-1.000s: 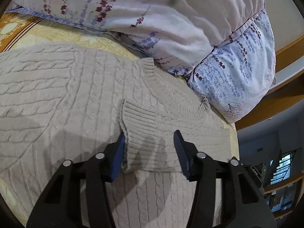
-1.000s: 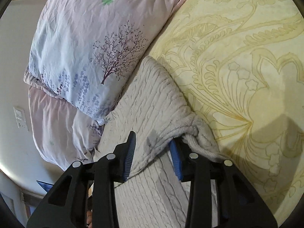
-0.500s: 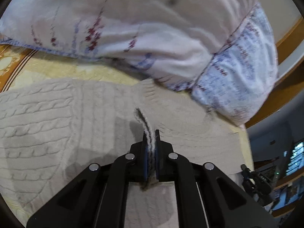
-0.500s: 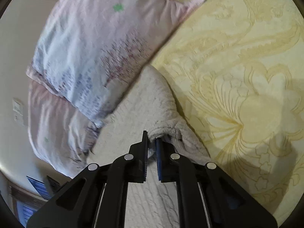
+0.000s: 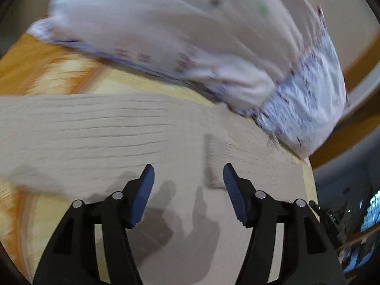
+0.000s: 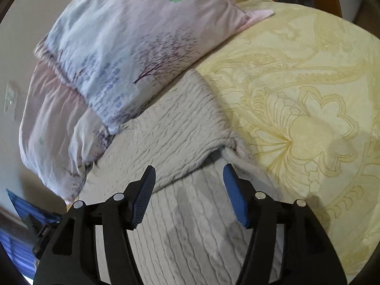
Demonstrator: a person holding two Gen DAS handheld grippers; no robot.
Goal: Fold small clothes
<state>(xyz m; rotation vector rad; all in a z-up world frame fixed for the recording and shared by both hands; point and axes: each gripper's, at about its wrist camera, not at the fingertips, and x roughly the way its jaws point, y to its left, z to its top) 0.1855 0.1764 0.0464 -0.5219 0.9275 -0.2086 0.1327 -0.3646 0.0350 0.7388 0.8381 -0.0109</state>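
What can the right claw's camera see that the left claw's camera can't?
Only the right view shows the sweater's folded-over part, the tree printed on the pillow and a wall switch. Only the left view shows an orange bedspread border and claw shadows on the knit. Both show the beige sweater, pillows, the yellow bedspread, and an open claw: left claw, right claw.

The left wrist view is badly smeared by motion blur; the pillows [image 5: 213, 54] and the sweater [image 5: 95, 128] are streaked. The right wrist view is sharper. Soft, even room light is seen in both. Dark shadows are thrown on the sweater under the left gripper [image 5: 188, 178]. Edges are bent by the fisheye lens.
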